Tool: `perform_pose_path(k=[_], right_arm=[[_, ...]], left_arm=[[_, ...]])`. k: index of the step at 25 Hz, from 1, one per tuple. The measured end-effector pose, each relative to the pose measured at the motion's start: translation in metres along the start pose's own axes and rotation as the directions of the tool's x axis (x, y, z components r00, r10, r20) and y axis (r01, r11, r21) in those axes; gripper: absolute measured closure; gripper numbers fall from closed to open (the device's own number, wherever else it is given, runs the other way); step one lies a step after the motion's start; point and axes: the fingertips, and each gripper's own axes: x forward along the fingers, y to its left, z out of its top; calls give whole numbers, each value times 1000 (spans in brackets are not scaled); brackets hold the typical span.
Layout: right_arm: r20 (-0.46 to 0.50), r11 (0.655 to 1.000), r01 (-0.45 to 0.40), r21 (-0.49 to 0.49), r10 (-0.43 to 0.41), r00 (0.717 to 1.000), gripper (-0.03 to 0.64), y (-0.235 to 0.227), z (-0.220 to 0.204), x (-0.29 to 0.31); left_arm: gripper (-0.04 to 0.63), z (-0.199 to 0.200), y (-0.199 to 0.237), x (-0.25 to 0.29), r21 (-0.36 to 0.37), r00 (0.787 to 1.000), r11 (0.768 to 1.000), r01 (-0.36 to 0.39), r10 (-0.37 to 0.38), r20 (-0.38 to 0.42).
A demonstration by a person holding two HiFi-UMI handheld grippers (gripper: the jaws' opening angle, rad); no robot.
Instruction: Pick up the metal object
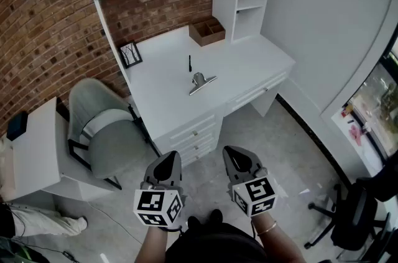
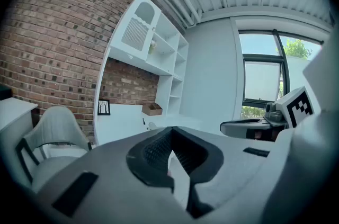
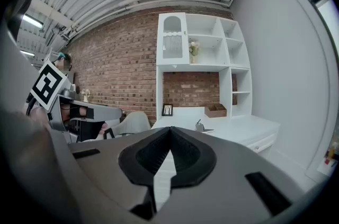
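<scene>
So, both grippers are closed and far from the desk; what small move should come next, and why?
Probably step toward the desk and bring the right gripper forward, opening its jaws on the way. The metal object lies on the desk top, well ahead of that gripper, and the jaws are shut with nothing between them.

Two grey hand-held grippers, dark clothing beneath

The left gripper (image 1: 168,160) and right gripper (image 1: 239,158) share smooth grey shells with black rectangular slots, narrowing to black ribbed fingers (image 3: 152,154). Each carries a white cube (image 1: 158,206) printed with black square markers. The person wears a thin bracelet (image 1: 268,229) on the right wrist, a black top (image 1: 208,246) and dark shoes (image 1: 215,216).
</scene>
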Motion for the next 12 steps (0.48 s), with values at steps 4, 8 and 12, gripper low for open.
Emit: perform_pose_path(k=[4, 8, 12], right_arm=[[-15, 999, -17, 29, 18, 1000, 612, -12, -4, -2], [-9, 998, -35, 51, 36, 999, 612, -28, -3, 0], [6, 996, -68, 49, 68, 998, 579, -44, 3, 5]], left_arm=[[586, -1, -7, 8, -3, 1000, 1000, -11, 11, -13], [586, 1, -14, 19, 12, 1000, 1000, -26, 27, -11], [586, 4, -18, 28, 18, 998, 998, -56, 56, -3]])
